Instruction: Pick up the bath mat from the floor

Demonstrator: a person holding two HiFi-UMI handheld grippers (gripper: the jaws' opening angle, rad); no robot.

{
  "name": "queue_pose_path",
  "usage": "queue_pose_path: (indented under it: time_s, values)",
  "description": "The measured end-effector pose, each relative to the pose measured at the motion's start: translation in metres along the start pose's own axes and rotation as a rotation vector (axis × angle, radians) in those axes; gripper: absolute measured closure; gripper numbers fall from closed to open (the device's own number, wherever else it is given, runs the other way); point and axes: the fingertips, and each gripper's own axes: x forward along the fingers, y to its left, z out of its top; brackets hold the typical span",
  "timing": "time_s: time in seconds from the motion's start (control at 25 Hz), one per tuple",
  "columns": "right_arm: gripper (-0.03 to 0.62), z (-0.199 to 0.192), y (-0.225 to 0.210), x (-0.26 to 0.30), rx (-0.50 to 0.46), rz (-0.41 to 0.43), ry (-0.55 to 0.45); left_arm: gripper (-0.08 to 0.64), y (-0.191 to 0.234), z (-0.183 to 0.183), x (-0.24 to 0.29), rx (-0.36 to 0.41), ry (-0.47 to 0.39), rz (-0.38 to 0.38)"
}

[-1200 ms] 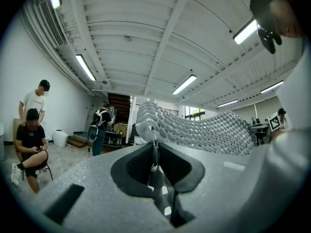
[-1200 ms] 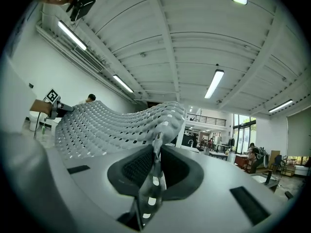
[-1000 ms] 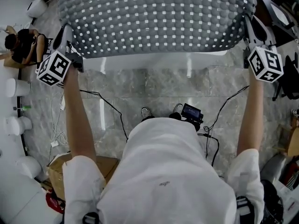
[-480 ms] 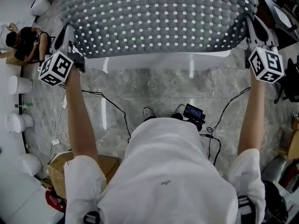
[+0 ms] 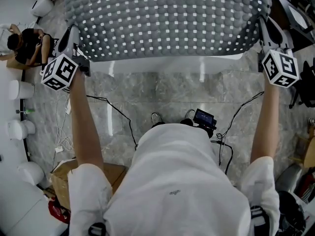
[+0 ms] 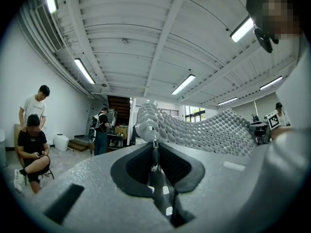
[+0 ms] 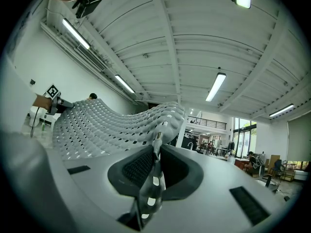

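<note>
The grey bath mat (image 5: 165, 18), bumpy and full of small square holes, hangs stretched out in the air between my two hands, off the floor. My left gripper (image 5: 69, 38) is shut on its left corner and my right gripper (image 5: 262, 26) is shut on its right corner. In the left gripper view the mat (image 6: 204, 130) runs away to the right from the jaws, with its edge pinched in my left gripper (image 6: 154, 147). In the right gripper view the mat (image 7: 112, 123) sags off to the left, and a strip of it hangs down through my right gripper (image 7: 156, 147).
Grey marble floor (image 5: 162, 92) lies below, with black cables (image 5: 113, 112) and a small black device (image 5: 203, 118) near my feet. A cardboard box (image 5: 61, 181) sits at lower left. A seated person (image 5: 24, 45) is at far left; others stand in the room (image 6: 101, 130).
</note>
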Motion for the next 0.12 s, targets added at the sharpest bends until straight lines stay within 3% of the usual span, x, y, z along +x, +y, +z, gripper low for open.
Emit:
queue_pose_path:
  time_s: [0.12]
  values:
    - [0.548, 0.0006, 0.0037, 0.0014, 0.001, 0.002, 0.000, 0.514, 0.0037, 0.0003, -0.0014, 0.002, 0.000, 0.001]
